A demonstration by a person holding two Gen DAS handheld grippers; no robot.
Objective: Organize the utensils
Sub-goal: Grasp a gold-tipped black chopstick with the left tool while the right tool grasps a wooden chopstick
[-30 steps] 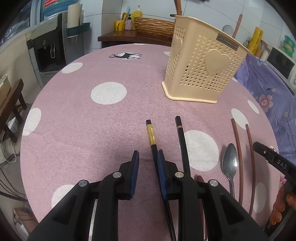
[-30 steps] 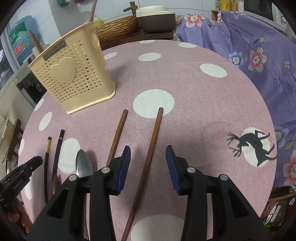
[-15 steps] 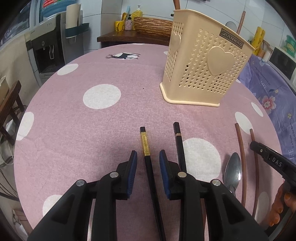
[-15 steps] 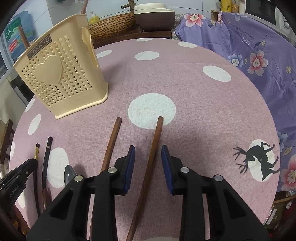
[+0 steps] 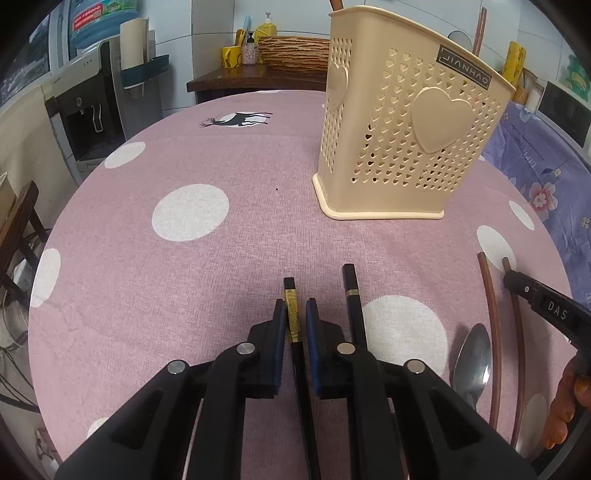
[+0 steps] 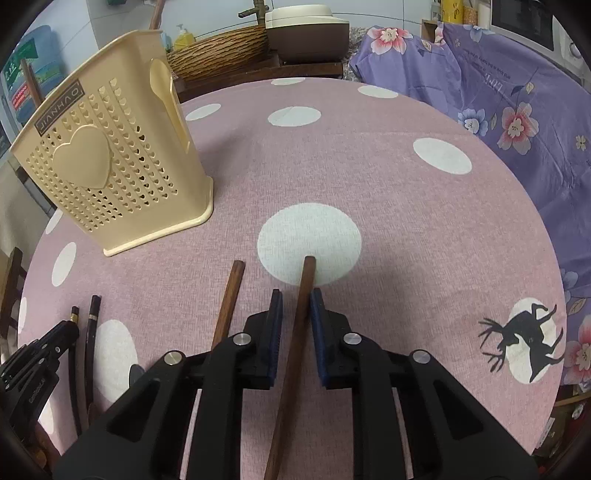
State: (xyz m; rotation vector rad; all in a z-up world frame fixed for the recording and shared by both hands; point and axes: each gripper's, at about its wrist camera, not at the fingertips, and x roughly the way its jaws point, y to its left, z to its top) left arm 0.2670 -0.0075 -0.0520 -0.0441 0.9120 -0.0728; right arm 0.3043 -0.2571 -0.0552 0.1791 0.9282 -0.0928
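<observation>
Home dining corner, polka-dot tablecloth (image 5: 229, 258), water dispenser (image 5: 92, 110), rice cooker (image 6: 306, 33)

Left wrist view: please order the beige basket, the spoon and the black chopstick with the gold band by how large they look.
1. beige basket, clearly largest.
2. and 3. unsure: black chopstick with the gold band and spoon are both partly hidden near the camera.

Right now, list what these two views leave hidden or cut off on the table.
- Beige holder, both views: its inside; walls and angle hide it.
- Gold-banded black chopstick, left wrist view: its near end runs off the bottom edge, between the left gripper jaws.
- Brown chopstick, right wrist view: likewise, in the right gripper.
- Spoon: handle cut off below.
</observation>
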